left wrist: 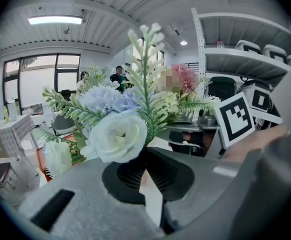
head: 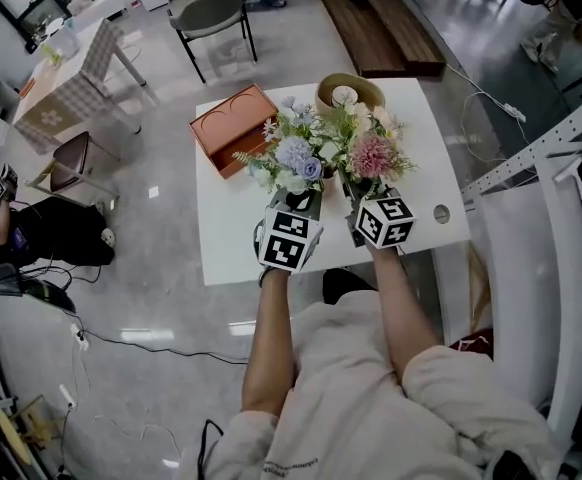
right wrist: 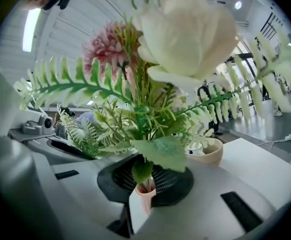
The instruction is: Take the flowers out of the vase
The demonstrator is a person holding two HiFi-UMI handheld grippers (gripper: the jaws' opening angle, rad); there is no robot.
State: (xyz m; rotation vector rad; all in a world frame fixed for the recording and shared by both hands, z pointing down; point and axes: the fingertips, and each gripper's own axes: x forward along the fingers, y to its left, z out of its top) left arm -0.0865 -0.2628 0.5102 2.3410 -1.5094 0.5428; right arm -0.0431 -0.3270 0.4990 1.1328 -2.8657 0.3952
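Over the white table (head: 229, 240) I hold two bunches of artificial flowers side by side. My left gripper (head: 306, 198) is shut on the stems of the blue and white bunch (head: 293, 158). In the left gripper view a white rose (left wrist: 118, 135) hides the stems right above the jaws. My right gripper (head: 364, 191) is shut on the pink-headed bunch (head: 373, 155). In the right gripper view its pads (right wrist: 163, 181) clamp a pale pink tube (right wrist: 146, 196) from which green stems, fern leaves and a cream rose (right wrist: 190, 34) rise. A tan bowl-like vase (head: 349, 93) stands behind the bunches.
An orange-brown tray (head: 233, 128) lies at the table's far left. A round hole (head: 441, 213) sits near the table's right edge. A chair (head: 211, 16) and a wooden bench (head: 376, 23) stand beyond the table, a white rack (head: 561, 148) to the right.
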